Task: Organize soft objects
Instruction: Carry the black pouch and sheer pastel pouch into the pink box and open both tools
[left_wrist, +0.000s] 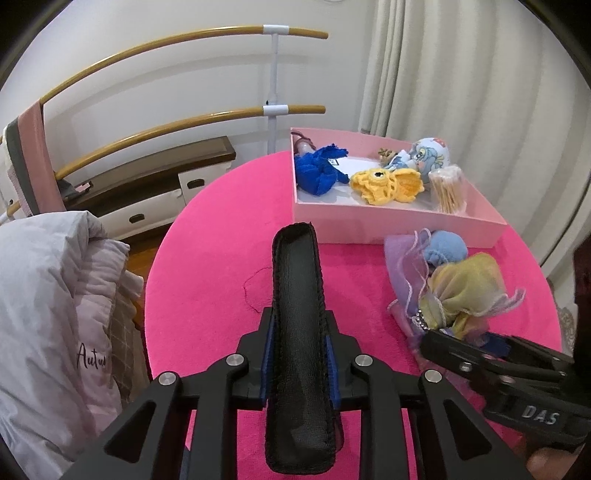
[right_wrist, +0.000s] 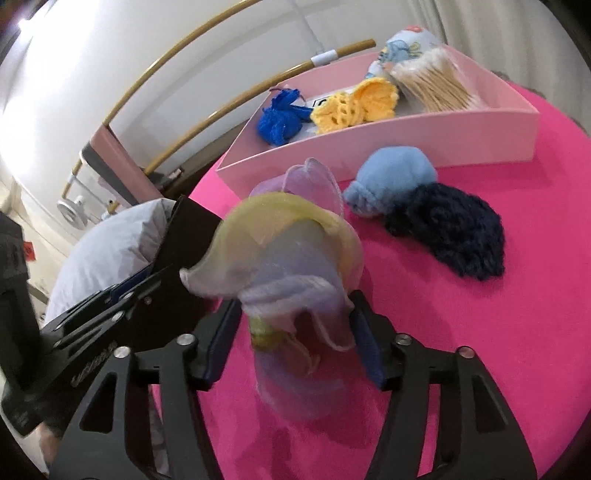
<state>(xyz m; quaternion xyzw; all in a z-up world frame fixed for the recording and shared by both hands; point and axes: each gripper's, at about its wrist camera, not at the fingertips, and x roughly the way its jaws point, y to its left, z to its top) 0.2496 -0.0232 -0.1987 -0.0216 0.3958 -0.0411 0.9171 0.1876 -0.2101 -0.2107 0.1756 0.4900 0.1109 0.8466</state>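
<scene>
My left gripper is shut on a black leather pouch, held upright above the pink round table. My right gripper is shut on a yellow and purple organza pouch; it also shows in the left wrist view. A light blue plush ball and a dark navy knitted piece lie on the table near the pink box. The box holds a blue mesh piece, a yellow crochet toy, a printed ball and a bundle of cotton swabs.
A grey quilted jacket hangs at the table's left edge. Curved wooden rails and a low drawer cabinet stand behind. White curtains hang at the right.
</scene>
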